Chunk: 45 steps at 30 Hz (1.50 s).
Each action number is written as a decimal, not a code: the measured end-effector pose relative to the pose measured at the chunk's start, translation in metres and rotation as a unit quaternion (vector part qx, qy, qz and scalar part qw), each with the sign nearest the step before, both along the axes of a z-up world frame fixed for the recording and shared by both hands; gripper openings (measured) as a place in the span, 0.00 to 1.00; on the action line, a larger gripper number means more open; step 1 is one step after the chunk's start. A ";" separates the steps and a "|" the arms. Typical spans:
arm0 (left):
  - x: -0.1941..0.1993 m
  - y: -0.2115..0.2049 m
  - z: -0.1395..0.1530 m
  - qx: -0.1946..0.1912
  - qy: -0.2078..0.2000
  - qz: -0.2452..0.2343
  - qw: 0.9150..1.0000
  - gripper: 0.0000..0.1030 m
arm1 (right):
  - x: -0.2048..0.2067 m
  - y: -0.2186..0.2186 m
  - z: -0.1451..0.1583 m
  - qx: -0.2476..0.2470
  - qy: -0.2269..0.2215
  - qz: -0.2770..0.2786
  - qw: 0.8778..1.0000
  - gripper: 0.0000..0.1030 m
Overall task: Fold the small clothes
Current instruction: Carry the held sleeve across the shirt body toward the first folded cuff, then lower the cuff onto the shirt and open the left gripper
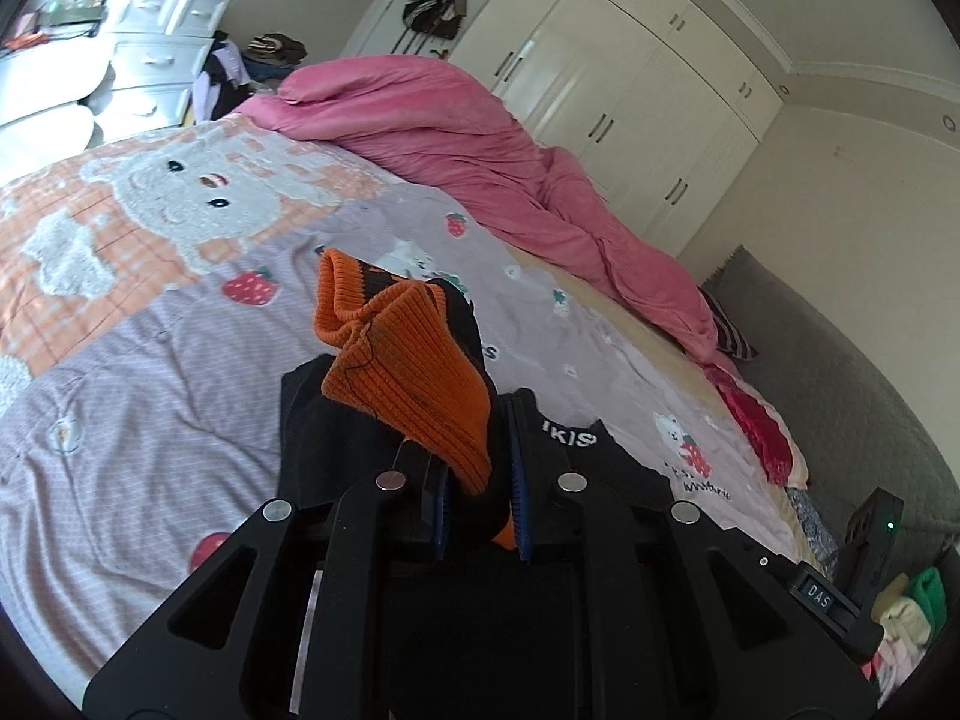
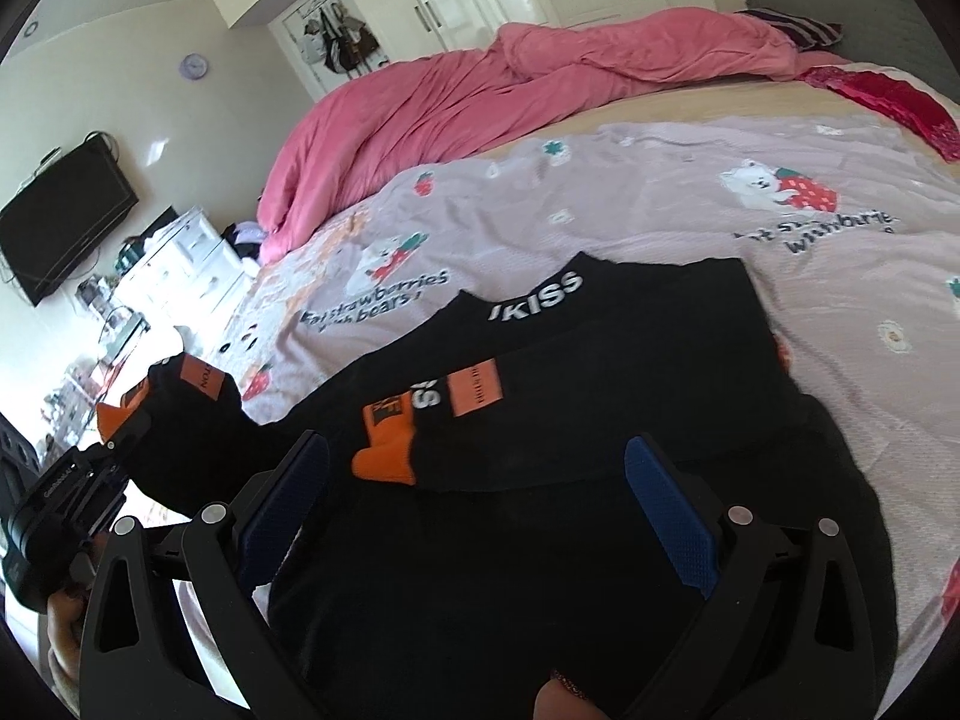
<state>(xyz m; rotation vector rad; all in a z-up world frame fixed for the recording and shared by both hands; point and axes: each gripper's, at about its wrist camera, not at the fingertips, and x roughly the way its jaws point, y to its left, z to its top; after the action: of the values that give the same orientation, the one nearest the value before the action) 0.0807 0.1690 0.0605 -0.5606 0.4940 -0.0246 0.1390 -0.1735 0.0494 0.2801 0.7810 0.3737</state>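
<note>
Left wrist view: orange-black sock [image 1: 408,372] clamped between the narrow jaws of the left gripper [image 1: 480,498], long axis running up and away from the pads, cuff end flopped over; its lower part is hidden behind the fingers. Second sock [image 2: 456,420] lies flat on black garments [image 2: 630,348] on the bedspread [image 2: 750,276], toe probably toward the left. Right gripper [image 2: 480,480] hovers above, jaws wide, empty. Bedspread open rightward; pink duvet [image 2: 456,90] bounds the far edge.
</note>
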 end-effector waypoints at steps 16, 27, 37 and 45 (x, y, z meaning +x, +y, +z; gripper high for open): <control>0.029 -0.066 0.000 0.024 0.010 -0.065 0.998 0.08 | -0.003 -0.049 -0.003 0.019 0.006 -0.043 0.999 0.96; 0.046 -0.109 -0.021 0.040 0.031 -0.116 0.992 0.08 | 0.000 -0.070 -0.007 0.024 0.011 -0.064 0.998 0.96; 0.059 -0.144 -0.051 0.051 0.064 -0.156 0.984 0.08 | 0.007 -0.093 -0.014 0.015 0.020 -0.094 0.995 0.96; 0.065 -0.160 -0.070 0.060 0.084 -0.176 0.979 0.09 | 0.013 -0.098 -0.019 0.014 0.027 -0.102 0.994 0.96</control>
<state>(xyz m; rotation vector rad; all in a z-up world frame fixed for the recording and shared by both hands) 0.1458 0.0090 -0.0092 -0.3536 0.7510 -0.2850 0.1524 -0.2720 0.0307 0.3938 0.7924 0.1859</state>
